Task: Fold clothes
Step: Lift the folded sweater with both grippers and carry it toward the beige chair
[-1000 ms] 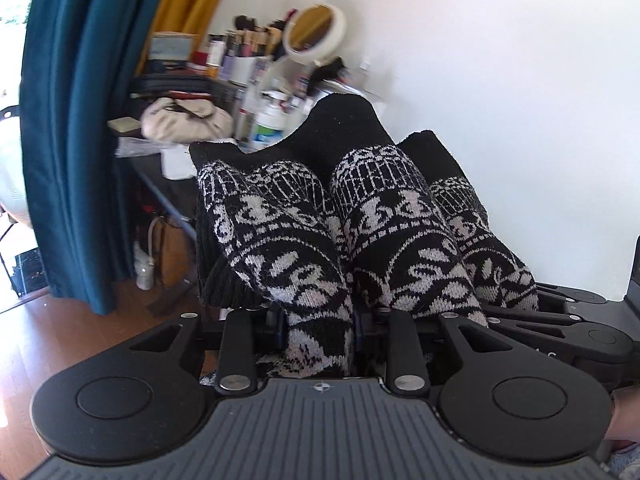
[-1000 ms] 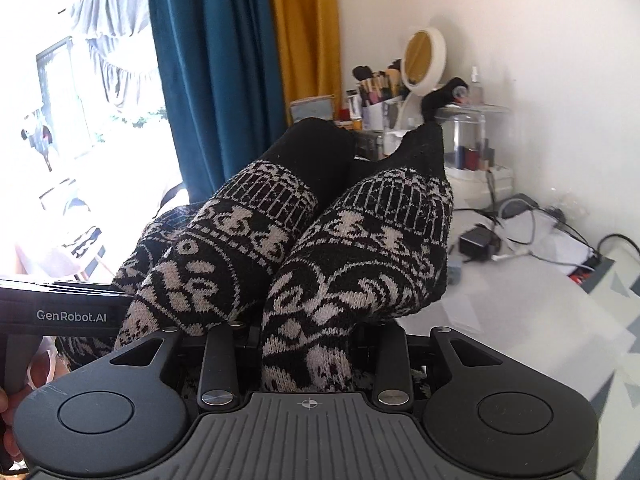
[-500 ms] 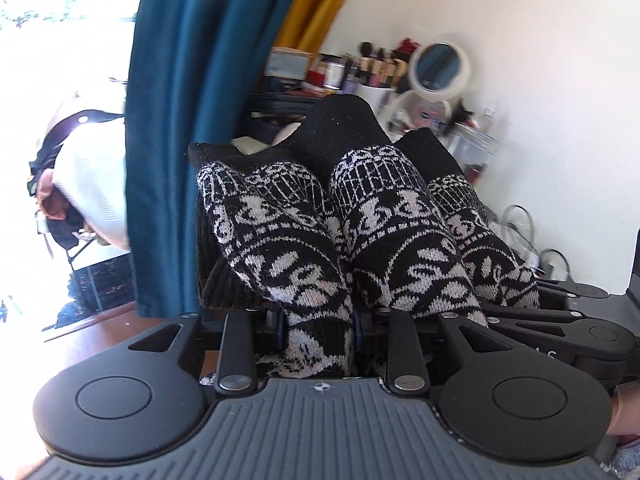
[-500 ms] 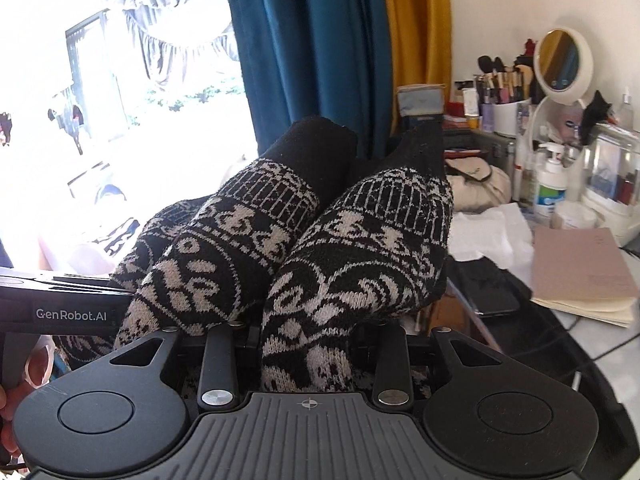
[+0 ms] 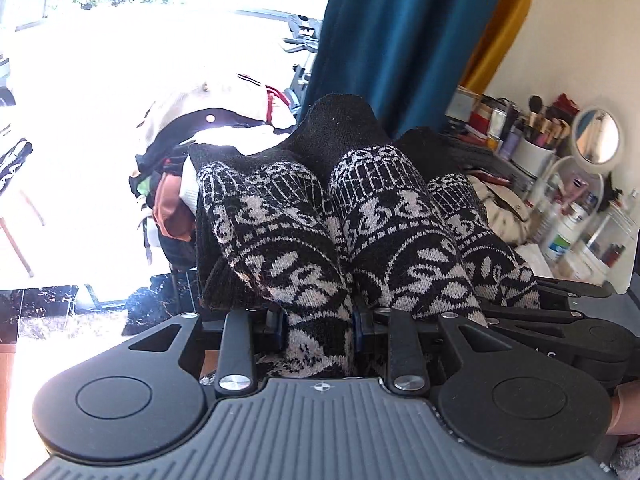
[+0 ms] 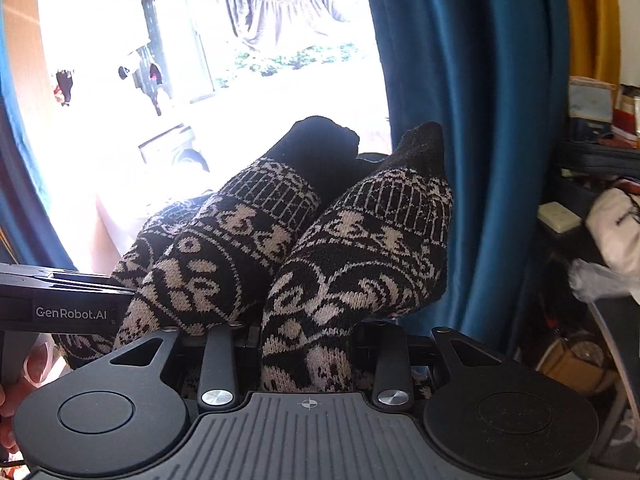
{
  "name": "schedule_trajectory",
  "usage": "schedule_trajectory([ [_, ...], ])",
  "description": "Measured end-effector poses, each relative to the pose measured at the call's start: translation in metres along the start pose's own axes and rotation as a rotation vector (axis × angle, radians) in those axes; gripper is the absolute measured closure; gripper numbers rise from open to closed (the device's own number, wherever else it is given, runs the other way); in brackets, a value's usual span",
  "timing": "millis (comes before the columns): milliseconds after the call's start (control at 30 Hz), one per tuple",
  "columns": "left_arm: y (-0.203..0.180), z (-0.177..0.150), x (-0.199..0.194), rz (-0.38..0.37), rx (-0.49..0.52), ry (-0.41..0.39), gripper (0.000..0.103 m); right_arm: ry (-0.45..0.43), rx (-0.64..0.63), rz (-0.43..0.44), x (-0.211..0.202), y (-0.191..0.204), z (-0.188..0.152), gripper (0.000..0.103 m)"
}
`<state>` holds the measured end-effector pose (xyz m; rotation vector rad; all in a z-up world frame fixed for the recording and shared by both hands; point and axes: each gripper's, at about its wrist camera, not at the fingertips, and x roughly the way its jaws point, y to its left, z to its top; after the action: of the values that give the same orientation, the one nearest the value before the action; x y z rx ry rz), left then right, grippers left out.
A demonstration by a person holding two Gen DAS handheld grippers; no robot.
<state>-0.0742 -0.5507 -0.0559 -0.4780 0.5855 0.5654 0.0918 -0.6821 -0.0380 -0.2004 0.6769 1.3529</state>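
Observation:
A black knit garment with a white pattern [image 5: 320, 240] is bunched up and fills the middle of both views. My left gripper [image 5: 319, 332] is shut on a fold of it, fingertips hidden by the cloth. My right gripper [image 6: 308, 340] is shut on another fold of the same garment [image 6: 320, 248]. The two grippers are held side by side in the air: the right one shows at the right edge of the left wrist view [image 5: 568, 320], the left one at the left edge of the right wrist view [image 6: 60, 304].
A teal curtain [image 5: 392, 40] and a mustard one [image 5: 496, 36] hang ahead. A chair piled with clothes [image 5: 208, 136] stands by the bright window. A cluttered dressing table with a round mirror [image 5: 596, 136] is at the right.
Both grippers have swung to the left with the garment still held; the view has turned from the white wall and dressing table toward the curtain and window.

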Motion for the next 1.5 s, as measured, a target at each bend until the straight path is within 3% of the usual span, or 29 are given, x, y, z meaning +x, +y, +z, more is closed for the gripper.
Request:
schedule_trajectory([
  [200, 0.060, 0.091, 0.056, 0.060, -0.024, -0.022, 0.075, 0.000, -0.035, 0.077, 0.106, -0.018, 0.089, 0.072],
  [367, 0.123, 0.138, 0.083, 0.102, -0.091, -0.056, 0.075, 0.007, -0.094, 0.130, 0.184, -0.004, 0.147, 0.072],
  [533, 0.200, 0.171, 0.110, 0.115, -0.132, -0.057, 0.075, 0.031, -0.120, 0.149, 0.262, 0.027, 0.181, 0.072],
  [700, 0.288, 0.205, 0.133, 0.084, -0.127, -0.050, 0.075, 0.053, -0.143, 0.112, 0.346, 0.065, 0.216, 0.072],
  [1033, 0.452, 0.288, 0.161, 0.043, -0.090, 0.042, 0.075, 0.070, -0.070, 0.046, 0.518, 0.170, 0.288, 0.072],
  [1267, 0.528, 0.331, 0.210, 0.037, -0.103, 0.108, 0.075, 0.132, -0.030, 0.025, 0.617, 0.186, 0.315, 0.072],
  [1500, 0.602, 0.397, 0.270, 0.108, -0.133, 0.114, 0.075, 0.160, -0.030, 0.103, 0.732, 0.188, 0.371, 0.072],
])
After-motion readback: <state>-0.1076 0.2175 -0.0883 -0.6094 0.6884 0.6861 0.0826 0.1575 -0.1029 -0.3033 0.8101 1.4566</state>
